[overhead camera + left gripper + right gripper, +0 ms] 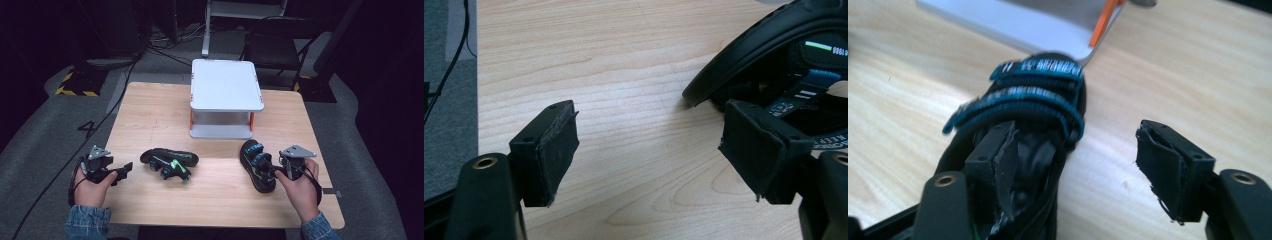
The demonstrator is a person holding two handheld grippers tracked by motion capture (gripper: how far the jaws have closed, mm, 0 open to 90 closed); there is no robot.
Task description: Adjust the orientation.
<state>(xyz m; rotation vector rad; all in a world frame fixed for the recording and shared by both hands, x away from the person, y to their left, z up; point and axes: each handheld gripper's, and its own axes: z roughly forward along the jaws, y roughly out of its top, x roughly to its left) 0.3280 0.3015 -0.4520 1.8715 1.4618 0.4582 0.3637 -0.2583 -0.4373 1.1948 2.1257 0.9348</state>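
Sandals in black with blue and green straps lie well apart on the near half of a wooden table (150, 120): the right sandal (256, 165) sits toe toward a white two-tier rack (226, 95) with orange posts that stands at the table's far middle, while the left sandal (169, 161) lies crosswise on its side, sole edge turned toward the person's left. In the right gripper view the right sandal (1023, 145) runs up between the jaws, one pad over its heel and the other hanging clear above bare wood, so the right gripper (278, 170) is released, its jaws wide and pressing on nothing. The left gripper (122, 172), held level in the person's left hand (92, 187), is likewise spread and empty; its own view shows the dark curved sole of the left sandal (754, 55) just beyond the far pad, near but apart. By the look of things, the right sandal has been set down in front of the rack, and the other one is next in line. That move would call for sliding the left gripper forward until one pad sits either side of the sole edge, clamping firmly before lifting, since the loose straps could snag or the sandal tip.
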